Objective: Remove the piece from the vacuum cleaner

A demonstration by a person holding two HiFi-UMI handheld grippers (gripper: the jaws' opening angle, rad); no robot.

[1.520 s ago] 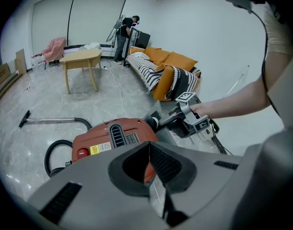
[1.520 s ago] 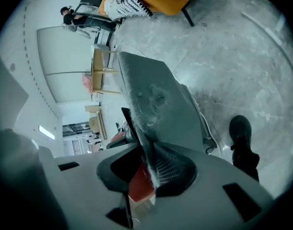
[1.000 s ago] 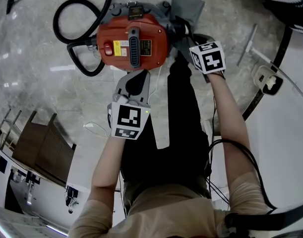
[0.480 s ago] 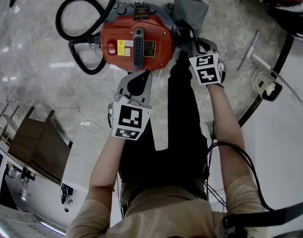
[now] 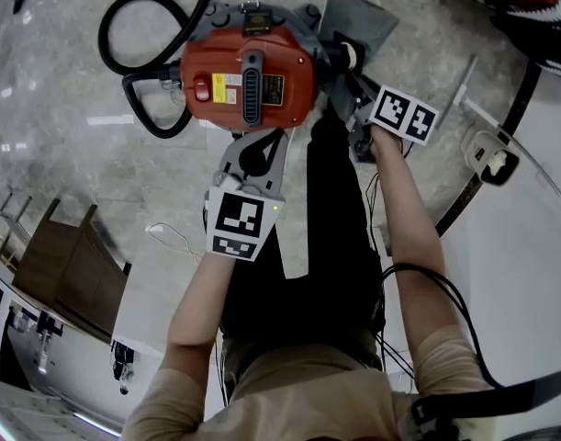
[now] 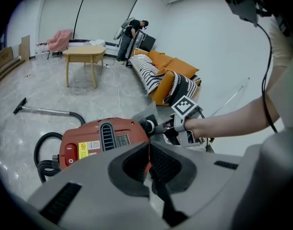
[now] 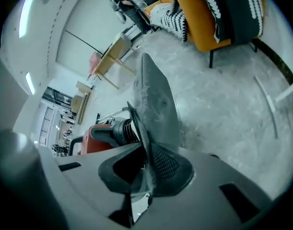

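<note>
Head view: the red-bodied vacuum cleaner (image 5: 248,76) sits on the marble floor (image 5: 78,154), with its black hose (image 5: 106,37) looped at its left. The grey piece (image 5: 353,16), a flat panel, projects from the fitting on the machine's right side and is not yet off. The right gripper (image 5: 353,79) reaches in at that fitting. The left gripper (image 5: 260,141) points at the near edge of the red body, close to it; contact cannot be confirmed. It is judged to be placed there to steady the machine while the other hand works the piece. Left gripper view: its 2 jaws are pressed together with nothing between them. Beyond the tips lie the vacuum cleaner and the right gripper at the fitting, and a wooden table (image 6: 84,54) and an orange sofa (image 6: 172,68) stand well behind. Right gripper view: the 2 jaws are clamped on the lower edge of the grey piece, which stands edge-on between the pads. The piece meets a black ribbed collar (image 7: 122,128) on the red body. The grip sits low, near that collar, and is judged to give purchase for twisting or drawing the piece out. Containers: the vacuum cleaner body is the only 1 in view. Its top is closed and its contents cannot be seen. Whether the grey piece is a bag holding anything cannot be determined.
</note>
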